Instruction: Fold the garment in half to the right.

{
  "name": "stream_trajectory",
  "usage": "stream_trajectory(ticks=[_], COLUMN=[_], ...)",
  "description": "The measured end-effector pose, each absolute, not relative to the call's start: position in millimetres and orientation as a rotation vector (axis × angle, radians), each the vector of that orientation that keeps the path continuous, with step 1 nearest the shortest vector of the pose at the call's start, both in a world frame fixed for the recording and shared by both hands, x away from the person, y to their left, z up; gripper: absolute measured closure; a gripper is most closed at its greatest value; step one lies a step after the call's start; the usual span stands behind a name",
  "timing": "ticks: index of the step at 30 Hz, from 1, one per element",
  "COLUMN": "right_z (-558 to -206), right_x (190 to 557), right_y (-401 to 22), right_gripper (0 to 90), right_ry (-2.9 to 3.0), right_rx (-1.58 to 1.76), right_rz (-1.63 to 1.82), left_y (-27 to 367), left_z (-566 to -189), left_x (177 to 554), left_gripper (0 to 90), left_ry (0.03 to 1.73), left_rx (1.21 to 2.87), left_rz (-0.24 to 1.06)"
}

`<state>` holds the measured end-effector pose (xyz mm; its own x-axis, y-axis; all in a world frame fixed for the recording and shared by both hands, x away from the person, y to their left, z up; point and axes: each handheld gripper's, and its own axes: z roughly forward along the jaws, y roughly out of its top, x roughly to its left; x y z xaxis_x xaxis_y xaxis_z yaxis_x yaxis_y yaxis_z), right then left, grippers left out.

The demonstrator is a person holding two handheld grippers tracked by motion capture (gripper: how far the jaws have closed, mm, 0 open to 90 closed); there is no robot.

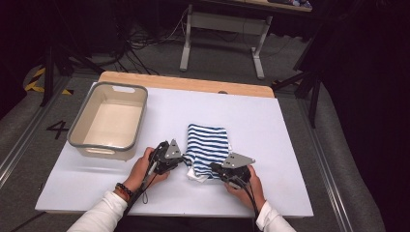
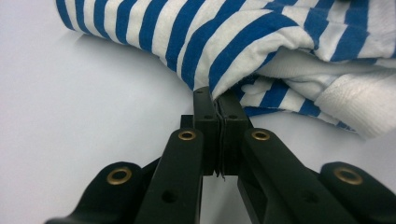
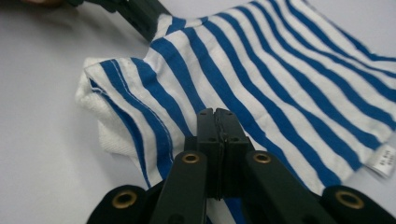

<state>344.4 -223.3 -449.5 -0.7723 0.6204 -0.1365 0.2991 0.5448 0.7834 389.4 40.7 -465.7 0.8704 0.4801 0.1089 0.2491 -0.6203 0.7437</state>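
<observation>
A blue-and-white striped cloth (image 1: 208,142) lies folded in the middle of the white table cover, with a white terry layer (image 1: 196,175) showing at its near edge. My left gripper (image 1: 184,161) is at the cloth's near left corner. In the left gripper view its jaws (image 2: 215,98) are pressed together on the edge of the striped cloth (image 2: 196,37). My right gripper (image 1: 212,168) is at the near edge, a little to the right. Its jaws (image 3: 217,114) are shut on the striped cloth (image 3: 280,84), and the left gripper (image 3: 144,23) shows beyond at the far corner.
A beige basin with a grey rim (image 1: 77,130) stands hollow side up at the table's left. The white cover (image 1: 270,125) stretches wide to the right of the cloth. A wooden table edge (image 1: 183,82) runs along the back. A small label (image 3: 385,161) hangs off the cloth's corner.
</observation>
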Motion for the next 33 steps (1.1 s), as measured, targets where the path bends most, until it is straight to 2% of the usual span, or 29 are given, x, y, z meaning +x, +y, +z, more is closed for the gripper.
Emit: stream_trajectory(ticks=[12, 17, 22, 29, 33], right_z=[-437.9, -432.4, -430.4, -440.9, -450.9], right_x=[349.5, 348.1, 345.4, 346.1, 348.7], right_y=[-244.0, -246.1, -243.7, -238.2, -233.7], right_gripper=[90.0, 90.0, 90.0, 90.0, 90.0], right_ry=[2.272, 2.239, 2.244, 2.299, 2.362], right_rx=[0.788, 0.776, 0.762, 0.738, 0.724], right_rz=[1.118, 1.141, 1.181, 1.132, 1.075], left_y=[52.9, 36.0, 13.8, 7.2, 6.6], left_z=[-438.6, -420.9, -421.1, -446.2, -451.0], left_x=[379.4, 367.9, 355.9, 361.3, 364.0], left_gripper=[83.2, 82.9, 82.4, 83.3, 83.2], left_ry=[0.506, 0.477, 0.370, 0.362, 0.372], left_rx=[2.119, 2.018, 2.049, 2.165, 2.177], left_rz=[0.410, 0.457, 0.430, 0.355, 0.330])
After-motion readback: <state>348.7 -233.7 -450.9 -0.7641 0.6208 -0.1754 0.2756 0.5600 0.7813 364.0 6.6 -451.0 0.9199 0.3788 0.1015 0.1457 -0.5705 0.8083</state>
